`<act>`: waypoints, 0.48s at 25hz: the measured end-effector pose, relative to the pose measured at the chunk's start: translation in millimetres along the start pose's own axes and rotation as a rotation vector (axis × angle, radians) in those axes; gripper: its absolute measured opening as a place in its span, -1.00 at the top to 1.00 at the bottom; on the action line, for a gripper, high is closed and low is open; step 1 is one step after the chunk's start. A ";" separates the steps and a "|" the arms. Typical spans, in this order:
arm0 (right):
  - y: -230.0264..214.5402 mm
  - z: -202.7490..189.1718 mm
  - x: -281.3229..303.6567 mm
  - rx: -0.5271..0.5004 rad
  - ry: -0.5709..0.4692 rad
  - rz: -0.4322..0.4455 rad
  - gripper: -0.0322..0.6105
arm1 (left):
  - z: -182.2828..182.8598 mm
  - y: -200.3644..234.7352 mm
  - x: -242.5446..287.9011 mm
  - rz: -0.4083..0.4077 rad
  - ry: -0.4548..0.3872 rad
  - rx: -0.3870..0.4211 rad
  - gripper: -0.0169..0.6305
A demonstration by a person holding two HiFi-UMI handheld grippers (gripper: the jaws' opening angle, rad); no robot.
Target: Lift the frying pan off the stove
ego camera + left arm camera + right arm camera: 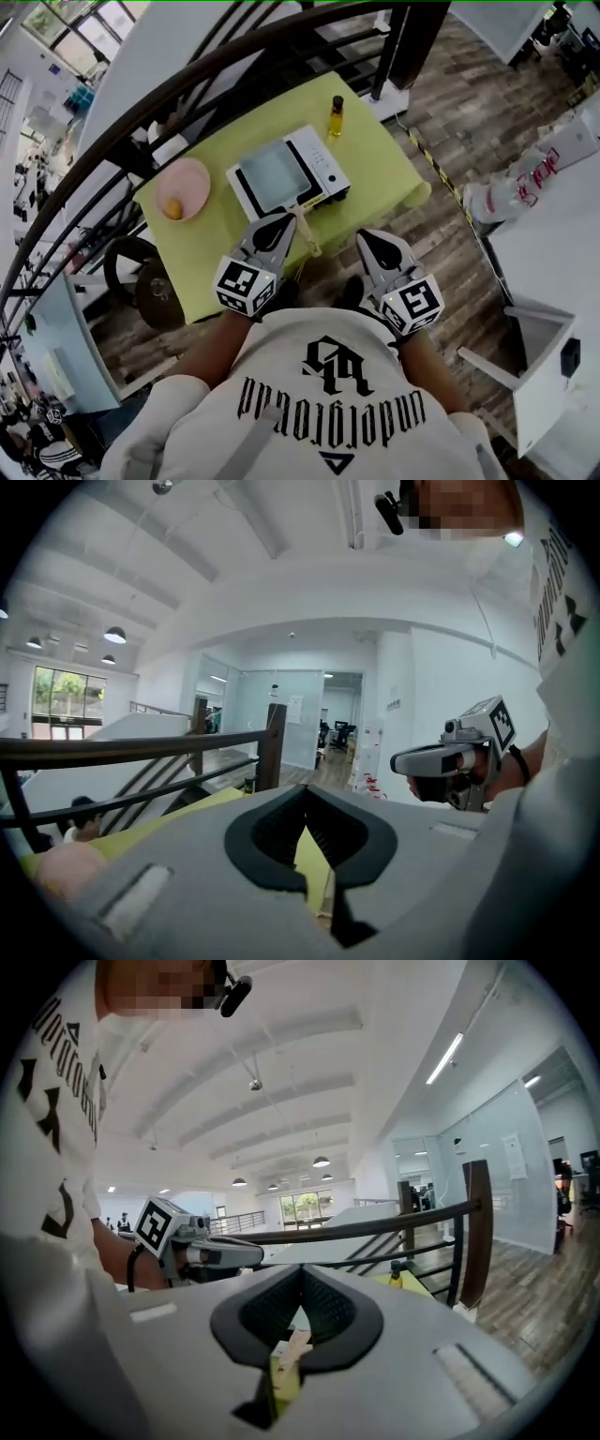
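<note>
A square grey frying pan [275,173] sits on a white stove [325,157] on the yellow-green table [384,178]. Its wooden handle [307,234] points toward me. My left gripper [284,221] is shut and empty, its tip just left of the handle's near end. My right gripper [367,239] is also shut and empty, off the table's front edge to the handle's right. In the right gripper view the shut jaws [302,1283] frame the handle [293,1344] below them, with the left gripper [202,1252] beside. The left gripper view shows shut jaws [306,803] and the right gripper [450,759].
A pink plate [187,183] holding a small orange item lies left of the stove. An oil bottle [335,116] stands behind it. A dark curved railing [234,56] runs past the table's far side. A white table [553,262] stands to the right, a round stool [159,292] to the left.
</note>
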State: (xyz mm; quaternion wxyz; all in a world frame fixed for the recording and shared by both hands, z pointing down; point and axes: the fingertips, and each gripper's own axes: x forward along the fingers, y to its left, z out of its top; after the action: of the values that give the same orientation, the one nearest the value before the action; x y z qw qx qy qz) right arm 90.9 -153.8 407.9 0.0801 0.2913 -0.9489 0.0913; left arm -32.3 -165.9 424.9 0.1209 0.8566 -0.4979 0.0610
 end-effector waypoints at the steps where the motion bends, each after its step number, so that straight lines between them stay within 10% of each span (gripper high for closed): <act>1: -5.4 0.4 1.1 -0.005 0.007 0.034 0.89 | 0.5 0.7 2.3 0.031 -0.002 -0.009 0.93; 12: -13.4 -17.9 12.6 -0.024 0.107 0.375 0.89 | -11.0 -1.6 -17.6 0.326 -0.037 -0.113 0.93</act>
State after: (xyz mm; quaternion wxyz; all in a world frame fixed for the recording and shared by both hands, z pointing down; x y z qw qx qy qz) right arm 90.0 -167.6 429.5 0.1155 0.1033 -0.9819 0.1089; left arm -39.5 -147.5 431.3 0.1484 0.7574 -0.6349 0.0360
